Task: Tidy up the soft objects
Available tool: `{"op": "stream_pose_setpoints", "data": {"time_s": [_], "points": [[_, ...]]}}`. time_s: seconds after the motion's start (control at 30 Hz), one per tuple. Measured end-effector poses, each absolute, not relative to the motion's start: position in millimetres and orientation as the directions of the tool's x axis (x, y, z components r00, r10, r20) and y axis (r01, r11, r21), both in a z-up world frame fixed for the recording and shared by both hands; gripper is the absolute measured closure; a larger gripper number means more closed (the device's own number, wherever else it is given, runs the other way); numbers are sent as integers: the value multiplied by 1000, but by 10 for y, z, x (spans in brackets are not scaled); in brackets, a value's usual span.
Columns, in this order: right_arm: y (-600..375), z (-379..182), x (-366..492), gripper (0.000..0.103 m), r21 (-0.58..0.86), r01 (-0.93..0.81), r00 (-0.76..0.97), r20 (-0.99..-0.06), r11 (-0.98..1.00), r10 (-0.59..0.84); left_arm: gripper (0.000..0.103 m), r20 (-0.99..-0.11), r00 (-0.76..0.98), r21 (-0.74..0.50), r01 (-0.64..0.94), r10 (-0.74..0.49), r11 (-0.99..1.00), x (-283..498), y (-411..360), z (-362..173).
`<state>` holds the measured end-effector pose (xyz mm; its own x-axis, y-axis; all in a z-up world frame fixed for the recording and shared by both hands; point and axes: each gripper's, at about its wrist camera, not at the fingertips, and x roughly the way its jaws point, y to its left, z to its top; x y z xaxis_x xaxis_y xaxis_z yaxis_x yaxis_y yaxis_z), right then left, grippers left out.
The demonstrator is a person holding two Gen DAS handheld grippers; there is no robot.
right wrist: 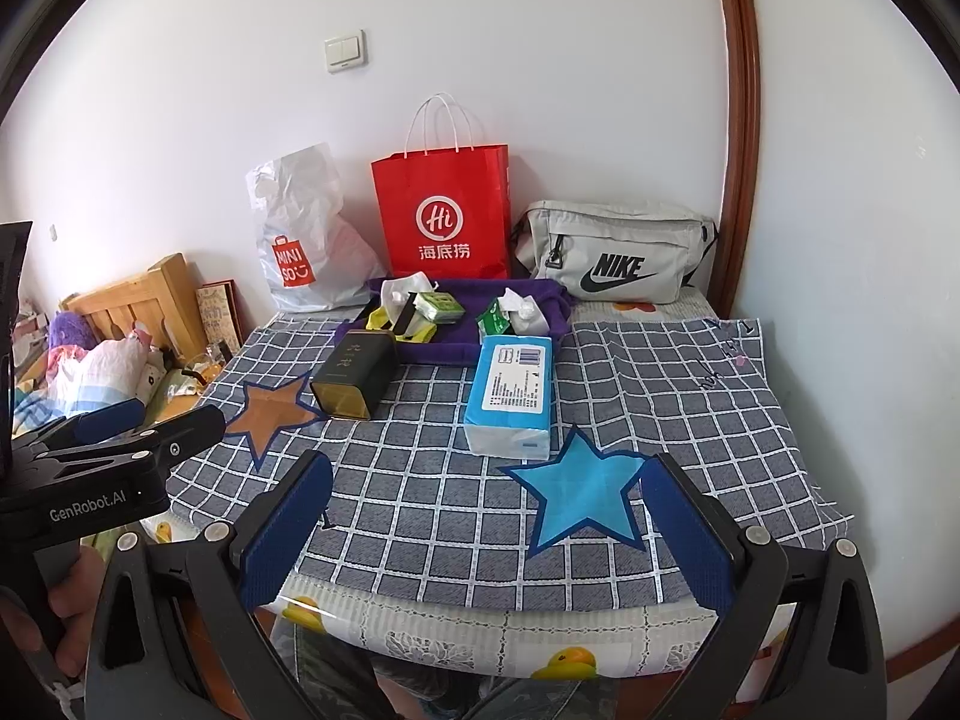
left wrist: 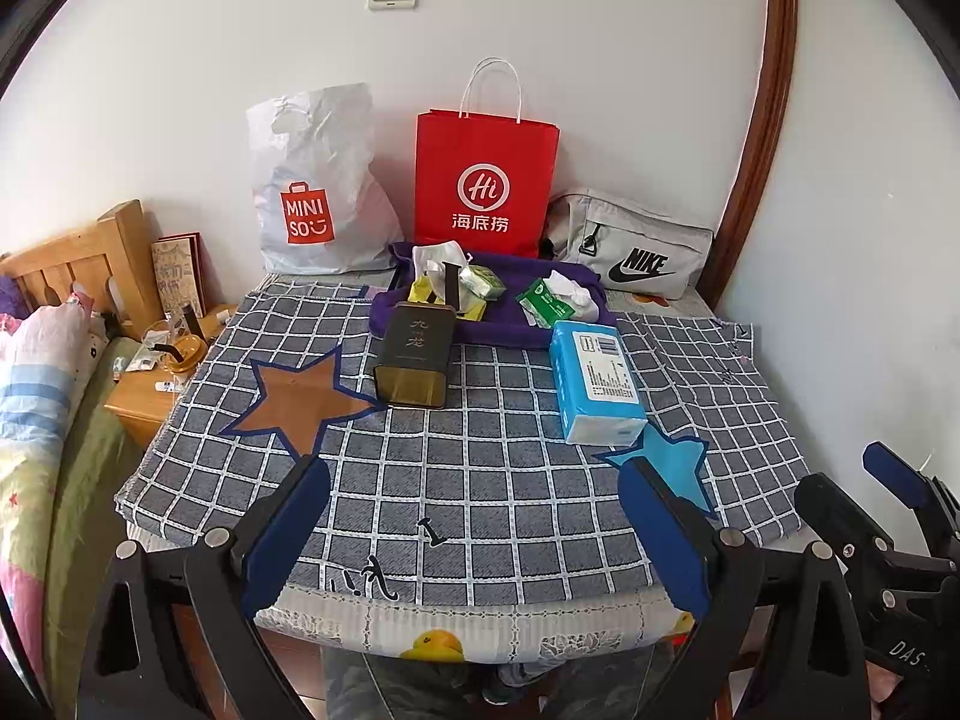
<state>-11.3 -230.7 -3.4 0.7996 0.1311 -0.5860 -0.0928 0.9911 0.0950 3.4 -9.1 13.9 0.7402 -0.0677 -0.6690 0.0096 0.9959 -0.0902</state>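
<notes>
On the bench, over a grey-blue checked cloth (right wrist: 600, 372) with a brown star and a blue star sewn on, the soft things sit toward the back. A blue-and-white soft pack of tissues (right wrist: 511, 396) lies flat on the cloth just in front of a purple cloth tray (right wrist: 543, 294). Inside that tray are an opened green tissue packet (right wrist: 507, 315) with white paper pulled up, a small green packet (right wrist: 441, 306) and yellow wrappers with more white tissue. A dark rectangular tin (right wrist: 354, 372) lies on its side touching the tray's near-left edge. Behind stand a white plastic shopping bag (right wrist: 306, 252), a red paper carrier bag (right wrist: 447, 222) and a grey zipped waist bag (right wrist: 612, 255).

Both tools hover low over the near edge, well apart from everything. The left gripper (left wrist: 474, 534) has its blue pads spread wide with nothing between them; the right gripper (right wrist: 486, 534) is likewise spread and empty.

This layout would suit either a sorting that waits to go on or one already settled, since the blue pack outside the tray may be meant for there or not. Any grasp of that pack would call for a wide, gentle squeeze across its short sides, as it will dent.
</notes>
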Motion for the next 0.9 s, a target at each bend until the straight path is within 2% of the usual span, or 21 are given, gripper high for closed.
{"op": "stream_pose_setpoints", "data": {"time_s": [0.9], "points": [[-2350, -52, -72, 2, 113, -101, 798, -584, 988, 148, 6, -669, 743, -62, -24, -24, 998, 94, -187, 154]]}}
